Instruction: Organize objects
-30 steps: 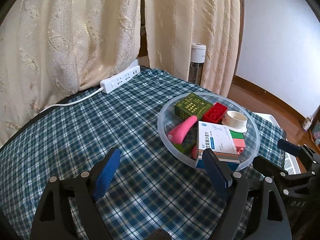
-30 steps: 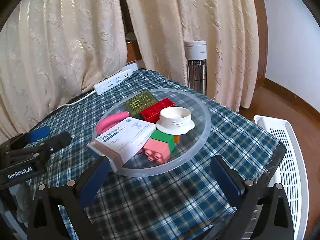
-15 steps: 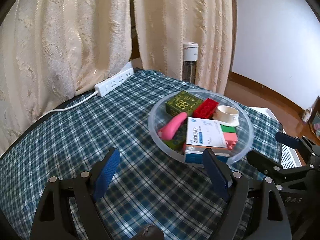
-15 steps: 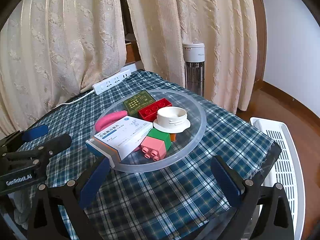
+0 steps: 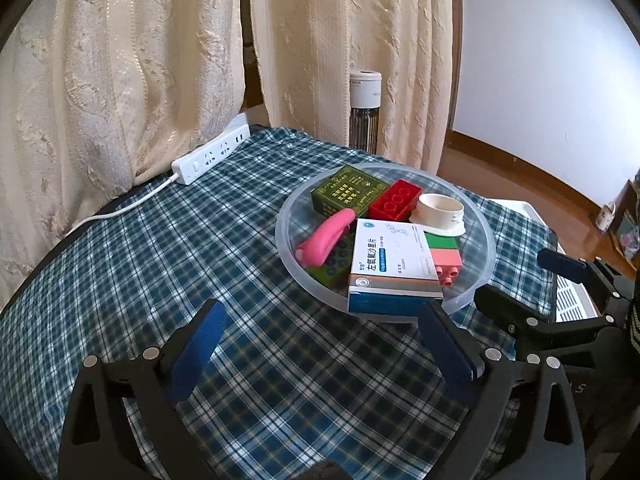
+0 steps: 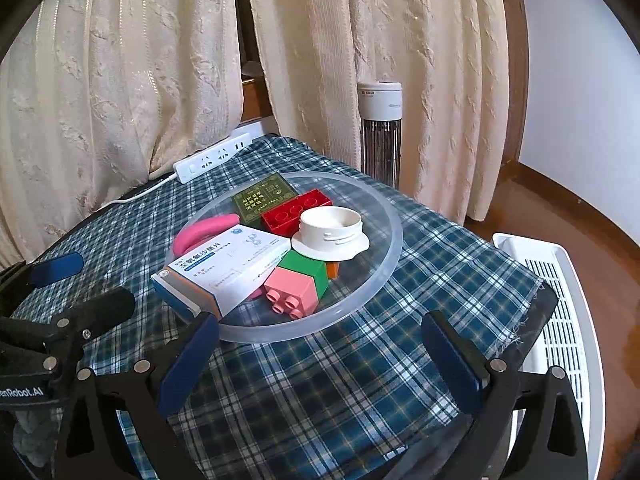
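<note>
A clear round tray (image 5: 486,252) (image 6: 394,248) sits on the plaid tablecloth. It holds a white medicine box (image 5: 390,258) (image 6: 230,262), a green box (image 5: 348,192) (image 6: 262,198), a red brick (image 5: 396,199) (image 6: 296,212), a white lid (image 5: 440,214) (image 6: 330,232), a pink curved object (image 5: 326,236) (image 6: 204,230), and green and pink bricks (image 5: 446,254) (image 6: 300,280). My left gripper (image 5: 320,340) is open and empty, in front of the tray. My right gripper (image 6: 320,354) is open and empty, in front of the tray.
A white power strip (image 5: 210,154) (image 6: 214,156) with its cord lies at the table's back by cream curtains. A tower heater (image 5: 364,108) (image 6: 380,132) stands behind the table. A white grid rack (image 6: 560,304) is beside the table's right edge.
Both grippers have drawn back slightly from the tray, and the left view has shifted so the tray sits more to the middle. Both stay open and empty.
</note>
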Demonstrator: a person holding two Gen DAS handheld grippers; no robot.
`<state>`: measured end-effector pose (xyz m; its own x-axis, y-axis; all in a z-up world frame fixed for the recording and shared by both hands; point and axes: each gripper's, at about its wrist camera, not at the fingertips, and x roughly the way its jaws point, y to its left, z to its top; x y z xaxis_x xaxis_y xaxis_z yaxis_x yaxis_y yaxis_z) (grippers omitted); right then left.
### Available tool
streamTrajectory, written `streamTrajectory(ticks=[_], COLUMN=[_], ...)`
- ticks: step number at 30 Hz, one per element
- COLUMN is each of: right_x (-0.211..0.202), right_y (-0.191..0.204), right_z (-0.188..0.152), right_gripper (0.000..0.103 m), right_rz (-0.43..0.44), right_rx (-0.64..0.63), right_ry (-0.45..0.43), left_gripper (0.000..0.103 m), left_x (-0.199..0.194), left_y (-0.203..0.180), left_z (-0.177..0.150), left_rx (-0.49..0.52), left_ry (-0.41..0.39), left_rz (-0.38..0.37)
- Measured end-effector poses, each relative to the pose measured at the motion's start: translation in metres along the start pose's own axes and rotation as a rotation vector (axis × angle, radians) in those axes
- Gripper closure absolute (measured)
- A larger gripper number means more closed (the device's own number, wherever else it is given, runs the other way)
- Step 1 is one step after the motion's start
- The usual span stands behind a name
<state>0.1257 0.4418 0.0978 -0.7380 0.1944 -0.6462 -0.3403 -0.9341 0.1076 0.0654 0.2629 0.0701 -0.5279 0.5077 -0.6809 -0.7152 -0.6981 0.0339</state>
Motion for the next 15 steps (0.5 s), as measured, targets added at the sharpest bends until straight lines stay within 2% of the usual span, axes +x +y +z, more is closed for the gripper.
streamTrajectory(ticks=[15], right_x=[0.0028], right_y=[0.0007], right_z=[-0.0008], right_gripper=[0.001], right_rz=[0.01], right_rx=[-0.004], right_ry=[0.007], left_gripper=[0.005], left_x=[0.0014], left_y=[0.0029], left_z=[-0.0028], left_rx=[0.006], left_ry=[0.001], left_rz=[0.034])
